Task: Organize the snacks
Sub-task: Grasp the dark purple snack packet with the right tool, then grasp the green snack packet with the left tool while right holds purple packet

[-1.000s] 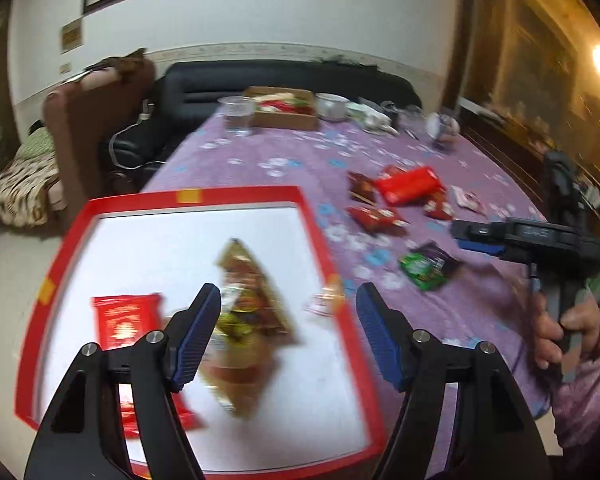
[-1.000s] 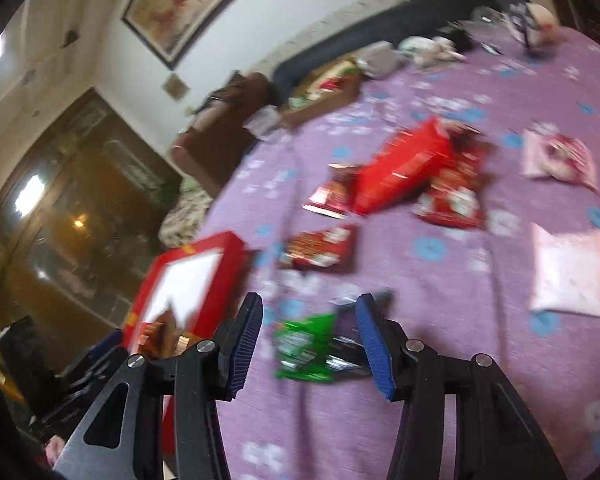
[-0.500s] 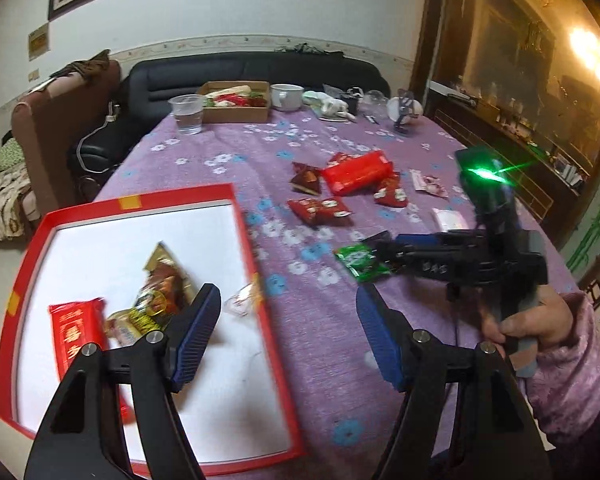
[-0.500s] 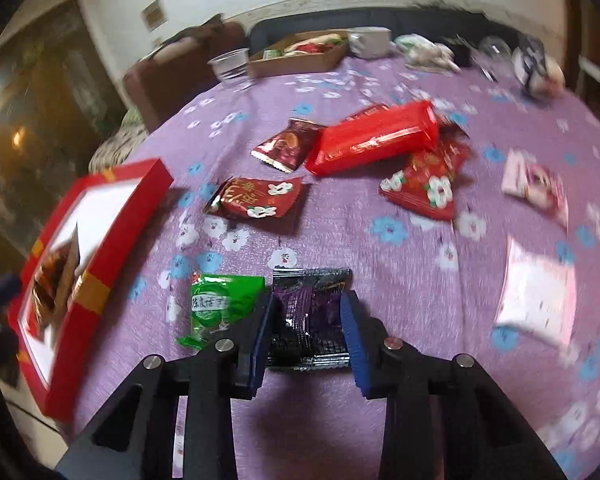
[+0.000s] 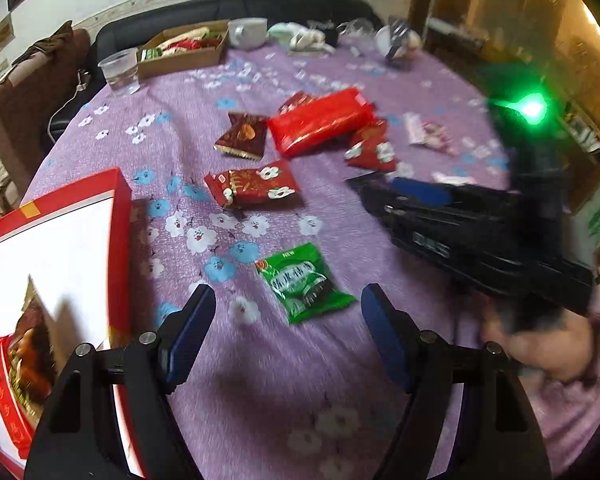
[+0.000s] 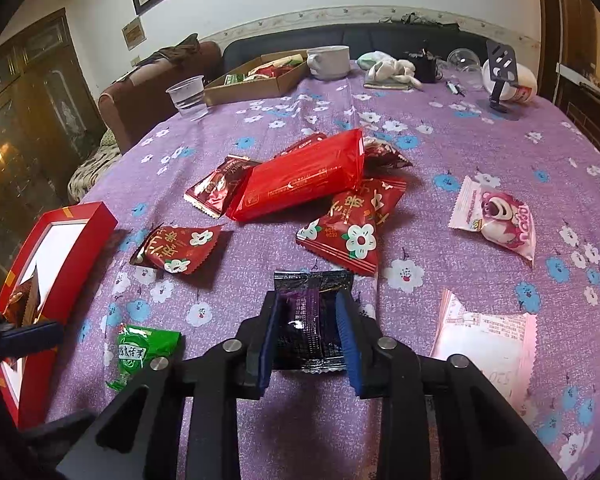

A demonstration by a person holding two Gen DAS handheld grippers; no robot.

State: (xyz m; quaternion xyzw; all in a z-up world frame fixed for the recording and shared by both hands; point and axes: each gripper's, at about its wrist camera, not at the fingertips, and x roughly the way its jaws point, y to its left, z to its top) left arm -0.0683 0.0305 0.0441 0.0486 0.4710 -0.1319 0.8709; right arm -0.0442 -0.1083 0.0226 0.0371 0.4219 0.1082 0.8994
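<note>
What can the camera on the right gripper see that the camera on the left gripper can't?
Only the right wrist view shows the purple packet clamped between the right gripper pads, though its jaws are easing open slightly. It also shows the pale pink packet lying near it.

Only the left wrist view shows the left gripper with its jaws opening and nothing between them, plus the person's hand holding the other gripper.

Both show the green packet, the long red packet, the red box and the purple flowered tablecloth.
</note>
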